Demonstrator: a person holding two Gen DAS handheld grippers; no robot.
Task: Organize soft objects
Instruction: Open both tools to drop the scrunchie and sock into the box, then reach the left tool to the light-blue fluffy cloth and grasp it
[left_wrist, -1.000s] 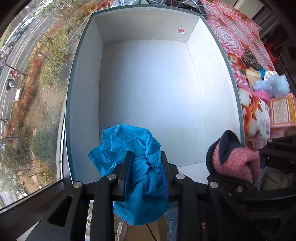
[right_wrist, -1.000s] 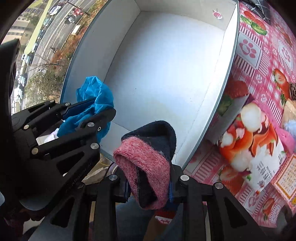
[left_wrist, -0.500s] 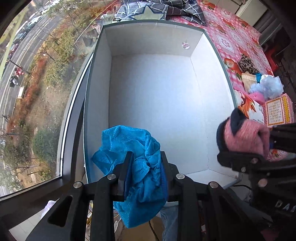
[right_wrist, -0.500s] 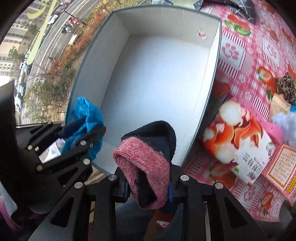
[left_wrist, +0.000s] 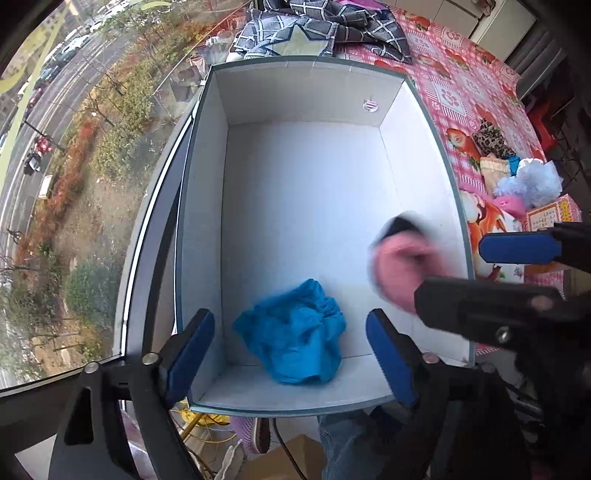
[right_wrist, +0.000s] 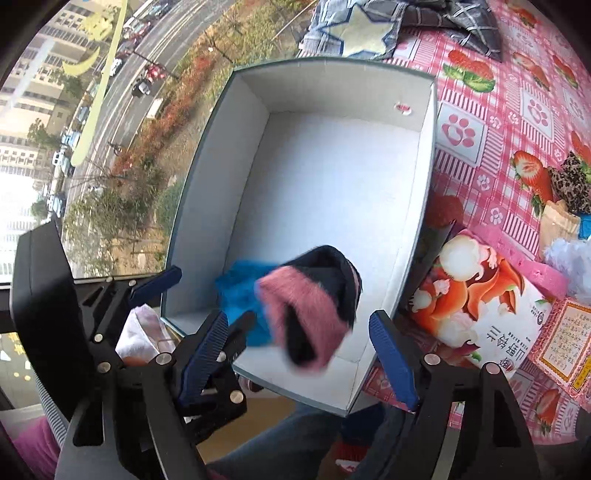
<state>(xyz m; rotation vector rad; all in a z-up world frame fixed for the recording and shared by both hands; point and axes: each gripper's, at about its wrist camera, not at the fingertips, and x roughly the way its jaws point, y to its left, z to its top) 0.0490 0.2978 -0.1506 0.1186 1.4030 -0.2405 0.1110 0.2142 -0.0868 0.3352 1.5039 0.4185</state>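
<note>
White box (left_wrist: 207, 206) holds blue cloth (left_wrist: 295, 332) below left tool (left_wrist: 291, 354).

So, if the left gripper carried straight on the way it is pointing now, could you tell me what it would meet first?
Most likely the blue cloth, lying on the floor of the white box between the open jaws of the left gripper. Depth is hard to judge; nothing else appears in between.
</note>
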